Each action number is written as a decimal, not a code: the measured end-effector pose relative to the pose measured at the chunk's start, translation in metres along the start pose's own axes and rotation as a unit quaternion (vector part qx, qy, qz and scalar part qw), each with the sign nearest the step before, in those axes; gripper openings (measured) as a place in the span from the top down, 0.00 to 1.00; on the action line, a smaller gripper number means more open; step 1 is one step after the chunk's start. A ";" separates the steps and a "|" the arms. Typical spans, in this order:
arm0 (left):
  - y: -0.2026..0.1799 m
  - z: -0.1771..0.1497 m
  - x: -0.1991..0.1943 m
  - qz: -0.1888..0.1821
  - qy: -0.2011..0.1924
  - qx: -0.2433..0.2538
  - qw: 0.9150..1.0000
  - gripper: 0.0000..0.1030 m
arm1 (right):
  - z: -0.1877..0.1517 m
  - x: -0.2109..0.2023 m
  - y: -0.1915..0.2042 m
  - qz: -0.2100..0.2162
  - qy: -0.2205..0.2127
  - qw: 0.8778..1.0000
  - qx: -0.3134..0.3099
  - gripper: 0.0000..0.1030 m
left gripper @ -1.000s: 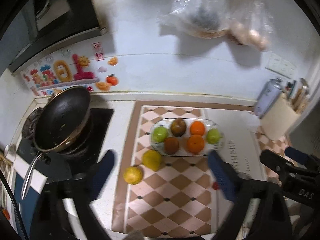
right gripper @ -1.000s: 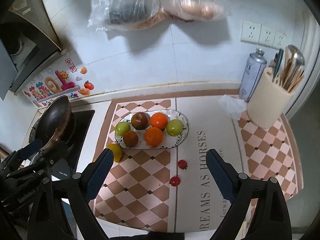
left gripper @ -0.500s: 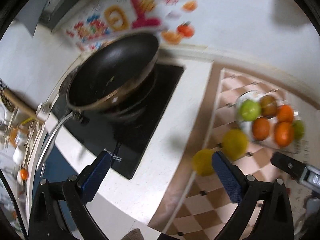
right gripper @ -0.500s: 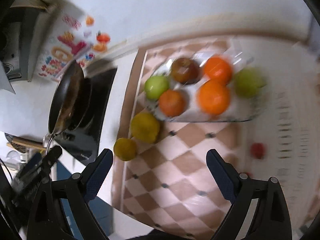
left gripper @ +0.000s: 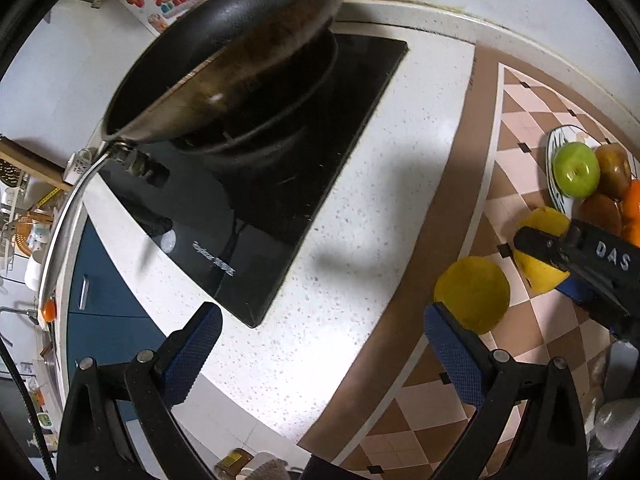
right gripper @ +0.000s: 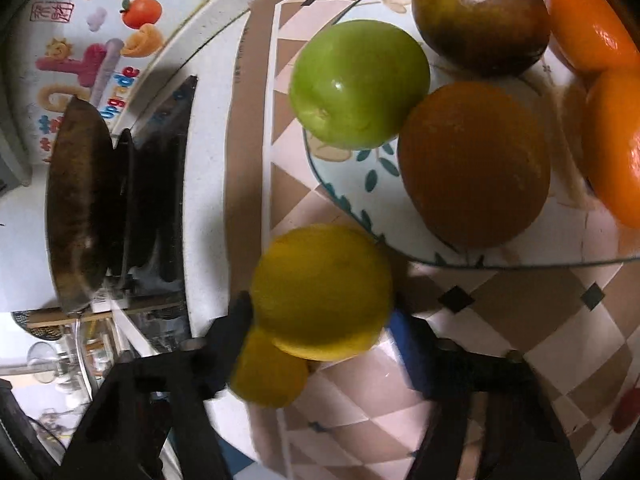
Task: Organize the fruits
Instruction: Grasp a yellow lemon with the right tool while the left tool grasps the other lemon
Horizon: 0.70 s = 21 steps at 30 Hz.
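**Right tongs closing around a yellow fruit beside the plate**

The right tongs [right gripper: 320, 320] have just been closing, and the yellow fruit [right gripper: 322, 292] sits between their fingers on the checked mat, just off the plate [right gripper: 352, 196]; whether the pads press it cannot be told. A second yellow fruit [left gripper: 472, 294] lies nearer the surface's front edge, beside one finger of the left tongs [left gripper: 320, 344], which are spread wide and hold nothing. The plate holds green, brown and orange fruit.

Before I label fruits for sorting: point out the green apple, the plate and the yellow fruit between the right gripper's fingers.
green apple [right gripper: 358, 84], right wrist view, middle of its skin
plate [right gripper: 352, 188], right wrist view, bare patterned rim
yellow fruit [right gripper: 322, 290], right wrist view, centre of its face
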<state>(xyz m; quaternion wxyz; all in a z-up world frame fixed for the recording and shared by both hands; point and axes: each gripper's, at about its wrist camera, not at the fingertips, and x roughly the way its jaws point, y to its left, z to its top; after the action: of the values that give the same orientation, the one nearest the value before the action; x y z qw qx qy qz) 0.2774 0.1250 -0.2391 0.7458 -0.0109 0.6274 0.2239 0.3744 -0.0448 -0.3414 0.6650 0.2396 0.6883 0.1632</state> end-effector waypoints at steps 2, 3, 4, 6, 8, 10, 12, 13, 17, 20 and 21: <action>-0.004 0.002 0.002 -0.012 0.002 0.000 1.000 0.00 | -0.004 -0.003 -0.004 -0.008 0.004 1.000 -0.016 0.37; -0.006 0.003 0.003 -0.020 0.005 0.001 1.000 0.00 | -0.008 -0.007 -0.007 -0.015 0.008 1.000 -0.024 0.37; -0.008 0.004 0.004 -0.029 0.007 0.001 1.000 0.00 | -0.009 -0.015 -0.012 -0.023 0.009 0.999 -0.032 0.37; -0.017 0.008 0.006 -0.053 0.015 0.006 0.998 0.00 | -0.016 -0.025 -0.019 -0.034 0.010 0.998 -0.046 0.37; -0.025 0.011 0.009 -0.079 0.026 0.011 0.997 0.00 | -0.026 -0.038 -0.029 -0.050 0.010 0.997 -0.057 0.37; -0.033 0.016 0.013 -0.109 0.041 0.015 0.993 0.00 | -0.033 -0.048 -0.036 -0.068 0.008 0.995 -0.068 0.38; -0.044 0.021 0.019 -0.136 0.061 0.018 0.989 0.00 | -0.042 -0.060 -0.044 -0.082 0.003 0.994 -0.075 0.38; -0.048 0.023 0.021 -0.149 0.068 0.019 0.986 0.00 | -0.044 -0.064 -0.045 -0.090 -0.003 0.993 -0.081 0.38; -0.070 0.030 0.037 -0.165 0.087 0.041 0.982 0.03 | -0.047 -0.072 -0.045 -0.107 -0.009 0.990 -0.086 0.39; -0.080 0.032 0.051 -0.171 0.106 0.053 0.978 0.38 | -0.054 -0.080 -0.046 -0.110 -0.013 0.989 -0.096 0.41; -0.083 0.031 0.054 -0.163 0.110 0.059 0.979 0.45 | -0.055 -0.084 -0.049 -0.113 -0.017 0.988 -0.101 0.41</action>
<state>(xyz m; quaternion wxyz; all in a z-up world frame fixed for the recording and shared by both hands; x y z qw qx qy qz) 0.3412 0.0769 -0.3058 0.6982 -0.0934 0.7073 0.0597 0.3140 -0.1258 -0.2941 0.7113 0.0942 0.6798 0.1517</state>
